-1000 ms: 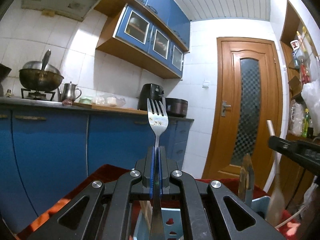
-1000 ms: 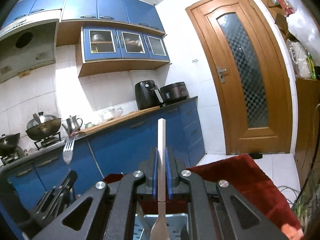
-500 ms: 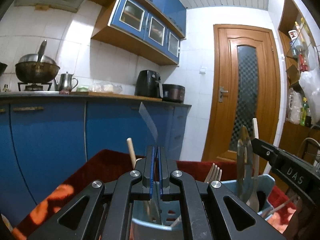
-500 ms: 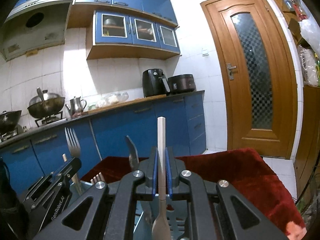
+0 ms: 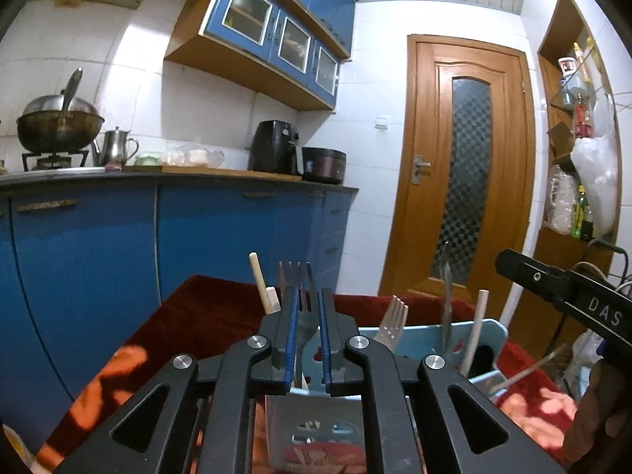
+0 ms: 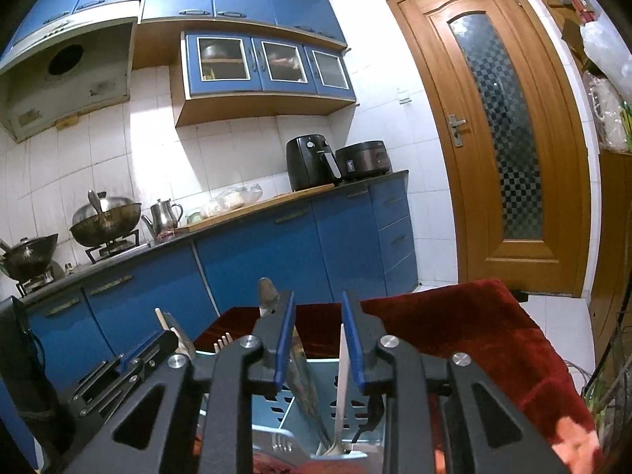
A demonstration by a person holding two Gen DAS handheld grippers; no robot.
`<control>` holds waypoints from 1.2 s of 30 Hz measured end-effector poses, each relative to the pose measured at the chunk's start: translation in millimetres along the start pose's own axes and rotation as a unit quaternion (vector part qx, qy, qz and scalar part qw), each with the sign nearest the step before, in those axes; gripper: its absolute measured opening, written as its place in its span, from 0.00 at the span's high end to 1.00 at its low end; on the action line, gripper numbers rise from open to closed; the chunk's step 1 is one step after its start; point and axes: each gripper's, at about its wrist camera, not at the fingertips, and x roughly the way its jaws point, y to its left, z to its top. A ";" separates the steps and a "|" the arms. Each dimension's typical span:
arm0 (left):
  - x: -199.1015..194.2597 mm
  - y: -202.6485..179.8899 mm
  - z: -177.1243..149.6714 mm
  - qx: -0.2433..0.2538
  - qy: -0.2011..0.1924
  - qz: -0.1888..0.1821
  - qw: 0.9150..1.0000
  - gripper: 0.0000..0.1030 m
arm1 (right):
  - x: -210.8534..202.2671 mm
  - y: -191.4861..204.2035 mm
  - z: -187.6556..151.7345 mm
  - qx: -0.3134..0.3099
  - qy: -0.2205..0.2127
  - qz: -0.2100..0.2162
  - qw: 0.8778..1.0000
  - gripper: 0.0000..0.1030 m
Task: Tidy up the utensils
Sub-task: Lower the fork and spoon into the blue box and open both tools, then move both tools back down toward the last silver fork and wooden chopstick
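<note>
The left tool (image 5: 307,326) has its jaws opening, the blue pads a little apart with a steel fork (image 5: 303,308) standing between them; the pads no longer seem to press on it. The fork stands tines up, its handle down in the near compartment of a light-blue utensil holder (image 5: 414,339) just below and ahead of this tool. Just to the left of the fork, two wooden handles (image 5: 260,284) rise from the same holder. To the right of the tool a second fork (image 5: 393,322) leans tines up, then a knife blade (image 5: 446,304) and a pale stick-like handle (image 5: 476,328) in the far compartment.

The right tool (image 6: 317,335) also has its jaws opening, wider than the left one's. A pale wooden spatula (image 6: 342,371) stands in the gap, close against the right pad, its broad end down in the holder (image 6: 300,414) beneath the tool. The holder sits on a desk under a dark red cloth (image 6: 474,328).
</note>
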 end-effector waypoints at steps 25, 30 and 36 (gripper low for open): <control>-90.2 -0.1 29.5 0.018 0.075 -0.065 0.995 0.90 | -103.0 17.1 15.1 0.039 0.026 0.016 0.999 0.74; -112.5 -1.1 30.7 0.021 0.086 -0.073 0.993 0.90 | -125.5 22.3 10.2 0.046 0.045 0.009 0.998 0.74; -134.1 0.4 25.5 0.015 0.111 -0.080 0.991 0.90 | -145.6 23.6 -6.4 0.060 0.075 0.001 0.995 0.74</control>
